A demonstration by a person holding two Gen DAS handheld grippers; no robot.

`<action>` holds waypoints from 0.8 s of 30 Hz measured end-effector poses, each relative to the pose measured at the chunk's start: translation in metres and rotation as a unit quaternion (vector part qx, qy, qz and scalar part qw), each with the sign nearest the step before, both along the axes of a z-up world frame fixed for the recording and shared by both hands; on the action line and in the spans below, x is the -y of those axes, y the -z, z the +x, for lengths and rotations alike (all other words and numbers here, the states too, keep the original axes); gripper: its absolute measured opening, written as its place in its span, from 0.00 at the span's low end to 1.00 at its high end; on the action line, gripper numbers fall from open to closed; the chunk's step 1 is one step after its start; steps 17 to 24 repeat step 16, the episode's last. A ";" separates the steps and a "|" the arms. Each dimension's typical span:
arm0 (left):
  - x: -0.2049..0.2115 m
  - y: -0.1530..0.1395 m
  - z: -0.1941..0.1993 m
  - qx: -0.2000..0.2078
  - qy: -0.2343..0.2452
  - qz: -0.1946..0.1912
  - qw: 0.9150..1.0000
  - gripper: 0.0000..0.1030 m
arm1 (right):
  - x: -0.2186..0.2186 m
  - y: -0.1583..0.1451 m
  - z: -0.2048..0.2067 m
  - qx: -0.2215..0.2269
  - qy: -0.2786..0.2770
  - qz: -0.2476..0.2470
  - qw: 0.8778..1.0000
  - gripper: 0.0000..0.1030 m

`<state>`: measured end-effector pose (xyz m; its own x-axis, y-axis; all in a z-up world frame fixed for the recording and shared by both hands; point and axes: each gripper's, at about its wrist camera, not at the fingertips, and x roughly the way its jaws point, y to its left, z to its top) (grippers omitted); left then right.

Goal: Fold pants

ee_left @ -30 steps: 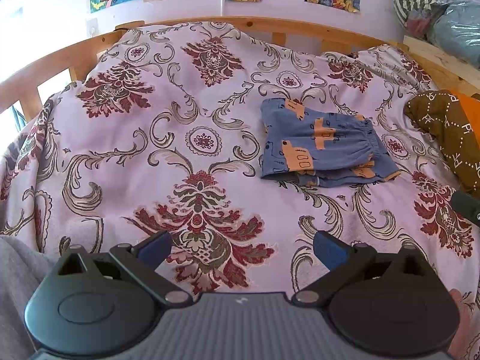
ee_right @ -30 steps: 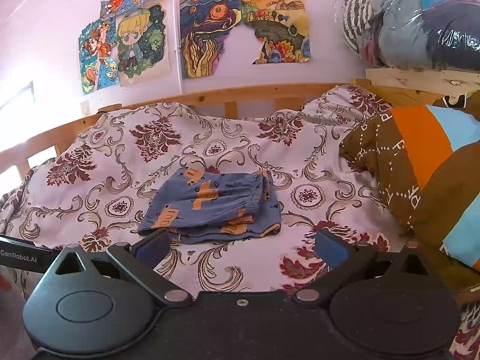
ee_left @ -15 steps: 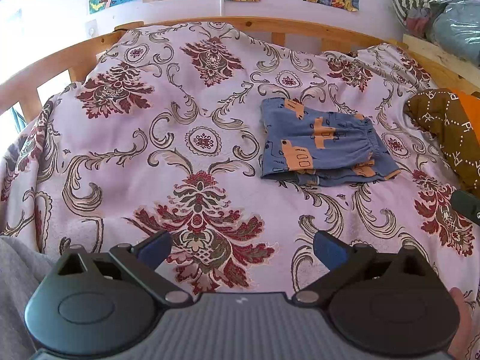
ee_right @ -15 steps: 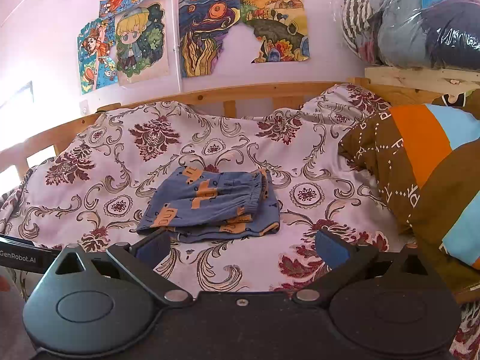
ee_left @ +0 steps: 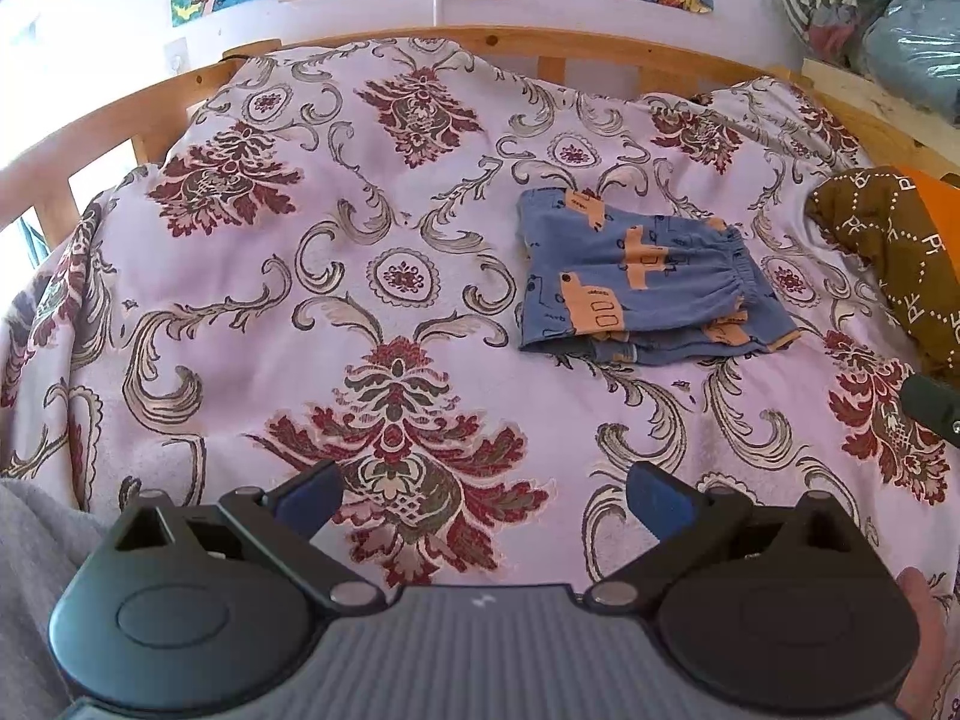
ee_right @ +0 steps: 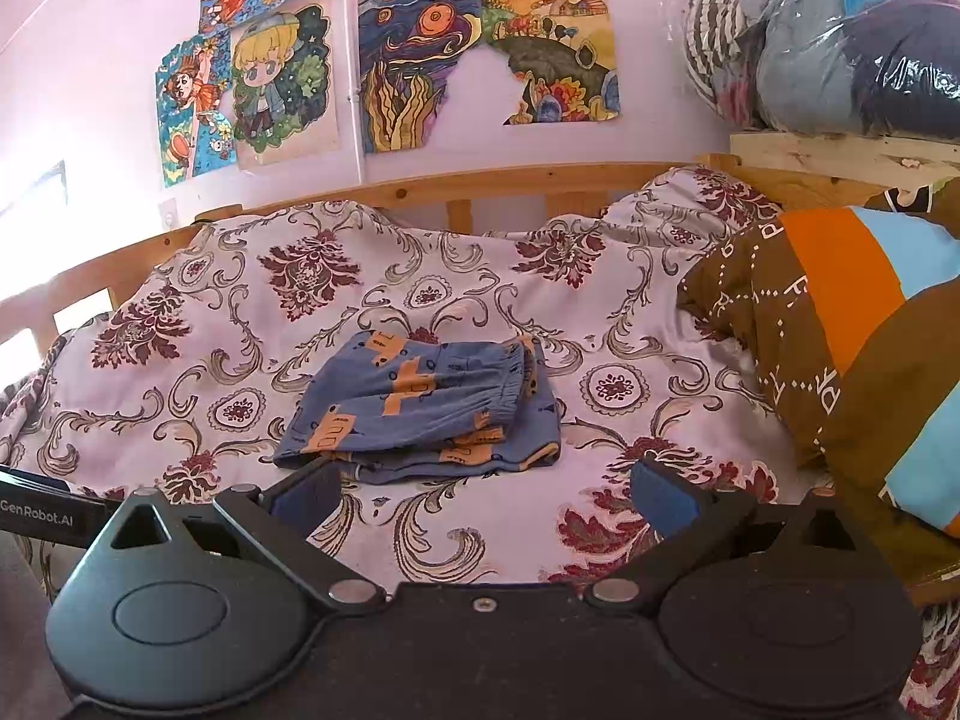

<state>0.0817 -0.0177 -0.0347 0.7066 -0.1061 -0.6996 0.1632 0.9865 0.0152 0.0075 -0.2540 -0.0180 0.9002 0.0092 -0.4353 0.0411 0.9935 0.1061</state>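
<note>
Little has moved since a second ago: a fingertip (ee_left: 918, 594) has crept in at the left view's 4 o'clock edge, and the right view has eased a touch lower, so the pants sit nearer its fingers.

Left tool (ee_left: 483, 492) hangs over the bedspread (ee_left: 240, 312) with its jaws spread wide and nothing between them; both blue pads (ee_left: 309, 498) are clear of the cloth. Grey fabric (ee_left: 24, 570) fills the 8 o'clock corner. Right tool (ee_right: 483, 489) is likewise wide open and empty.

Pants (ee_left: 642, 282), blue with orange shapes, lie folded in a small stack on the bed, at about 1 o'clock from the left tool and well apart from it. From the right tool the pants (ee_right: 420, 408) are at 11 o'clock, just beyond the left pad, waistband toward 3 o'clock.

A brown, orange and blue quilt (ee_right: 852, 348) is heaped at 3 o'clock. Farther off runs the wooden bed rail (ee_right: 480, 183), then the wall with drawings (ee_right: 420, 66). At 1 o'clock bagged bedding (ee_right: 840, 42) rests on a wooden shelf (ee_right: 840, 153).
</note>
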 end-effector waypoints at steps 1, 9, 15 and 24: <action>0.000 0.000 0.000 0.000 0.002 0.001 1.000 1.00 | -0.001 0.000 0.000 0.000 0.000 0.000 1.000 0.99; 0.003 -0.001 -0.001 0.002 0.015 0.006 1.000 1.00 | -0.001 0.000 0.000 0.000 0.001 0.000 1.000 0.99; 0.003 -0.001 -0.002 0.006 0.019 0.008 1.000 1.00 | -0.002 0.000 0.000 0.000 0.001 0.000 1.000 0.99; 0.003 -0.001 -0.002 0.006 0.019 0.009 1.000 1.00 | -0.002 0.000 0.000 0.000 0.001 0.000 1.000 0.99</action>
